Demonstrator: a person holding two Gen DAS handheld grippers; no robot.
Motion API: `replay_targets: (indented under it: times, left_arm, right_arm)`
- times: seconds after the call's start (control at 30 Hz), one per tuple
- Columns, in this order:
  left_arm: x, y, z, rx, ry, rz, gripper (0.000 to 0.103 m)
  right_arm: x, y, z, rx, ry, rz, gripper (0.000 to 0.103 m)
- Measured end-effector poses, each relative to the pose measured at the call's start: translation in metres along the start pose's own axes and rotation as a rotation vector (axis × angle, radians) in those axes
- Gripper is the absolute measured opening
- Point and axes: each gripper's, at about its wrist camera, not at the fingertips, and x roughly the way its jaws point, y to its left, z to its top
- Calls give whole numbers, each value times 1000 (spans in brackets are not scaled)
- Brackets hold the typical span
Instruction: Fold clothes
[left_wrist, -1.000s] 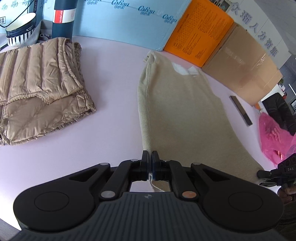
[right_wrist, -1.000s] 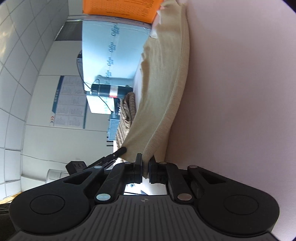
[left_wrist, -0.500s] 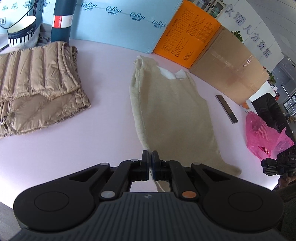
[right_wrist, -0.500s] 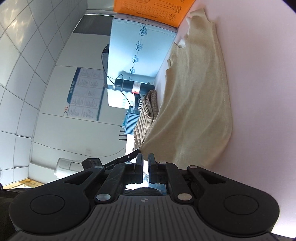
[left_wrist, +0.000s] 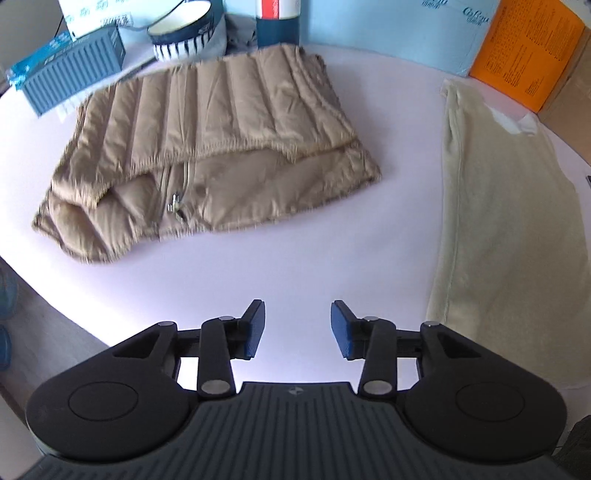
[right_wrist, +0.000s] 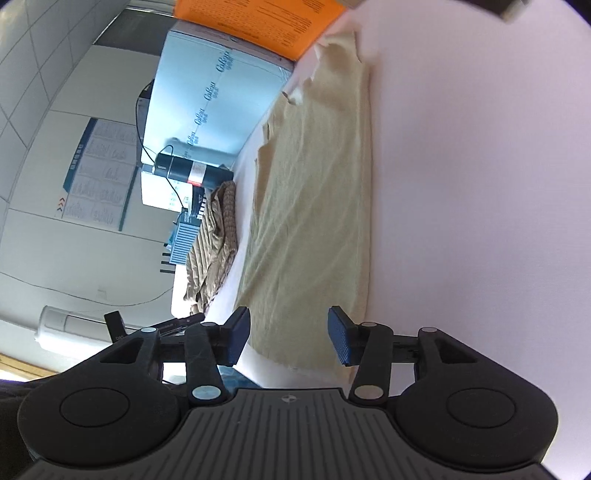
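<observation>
Clearly both of my grippers were spread wide and holding nothing. My left gripper (left_wrist: 297, 328) hung over bare pale table (left_wrist: 229, 266), its blue pads (left_wrist: 255, 328) apart with only tabletop between them. From it the cream knit garment (left_wrist: 509, 221) lay at about two o'clock, a long strip whose long axis ran from near me out toward twelve, neckline at the far end by the orange board (left_wrist: 524, 48). The folded tan quilted jacket (left_wrist: 207, 155) sat at eleven o'clock, well apart from the cream piece.

My right gripper (right_wrist: 288, 334) was the nearer one: the cream garment's near hem showed between its parted pads, the cloth stretching away toward twelve. Whether that hem touched a pad I couldn't tell, since the view was tilted and blurred. I judged the next fold would start from this near end, right gripper first.
</observation>
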Motion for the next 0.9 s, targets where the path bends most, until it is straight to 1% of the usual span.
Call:
replay_targets:
  times: [0.03, 0.1, 0.17, 0.23, 0.27, 0.3, 0.33, 0.37, 0.4, 0.43, 0.47, 0.53, 0.63, 0.7, 0.77, 0.8, 0.83, 0.9]
  left_arm:
    - [-9, -3, 17, 38, -44, 6, 37]
    - [-30, -11, 53, 112, -148, 20, 40]
    - [-54, -18, 90, 161, -253, 16, 46]
    - [-77, -26, 125, 205, -350, 14, 56]
    - [-88, -31, 142, 227, -397, 13, 57]
    - [-100, -36, 159, 249, -445, 13, 59]
    - [-109, -41, 174, 263, -490, 9, 63]
    - [-118, -48, 188, 268, -534, -2, 66]
    - [-124, -53, 198, 265, -568, -19, 72]
    - [-126, -57, 206, 255, -591, -45, 76]
    - [-124, -62, 213, 241, -602, -82, 77]
    - [-108, -73, 220, 229, -584, -149, 77]
    - [-59, -98, 218, 273, -503, -207, 76]
    - [-22, -116, 214, 310, -439, -221, 75]
    - [19, -138, 211, 347, -372, -203, 70]
    - [40, -149, 210, 365, -338, -195, 65]
    - [56, -158, 207, 381, -310, -218, 63]
    - [83, -176, 200, 408, -259, -297, 62]
  right_arm:
    - [-1, 9, 13, -40, -5, -10, 44]
    - [-3, 33, 43, -137, -3, -30, 50]
    - [-7, 62, 76, -248, 3, -41, 52]
    - [-11, 100, 110, -367, 16, -49, 58]
    - [-13, 118, 125, -426, 20, -56, 62]
    - [-14, 136, 137, -484, 21, -66, 62]
    - [-14, 157, 150, -548, 22, -70, 62]
    - [-14, 174, 160, -605, 17, -65, 65]
    - [-14, 188, 168, -650, 7, -55, 73]
    - [-14, 199, 174, -688, -10, -43, 77]
    - [-12, 206, 179, -716, -37, -26, 80]
    - [0, 207, 184, -725, -80, 14, 80]
    - [35, 191, 190, -683, -85, 29, 80]
    - [66, 176, 198, -648, -56, 21, 80]
    - [97, 159, 210, -603, -28, 6, 80]
    - [114, 151, 217, -589, -11, -4, 80]
    - [133, 144, 226, -585, 9, -16, 80]
    - [165, 133, 241, -591, 43, -44, 80]
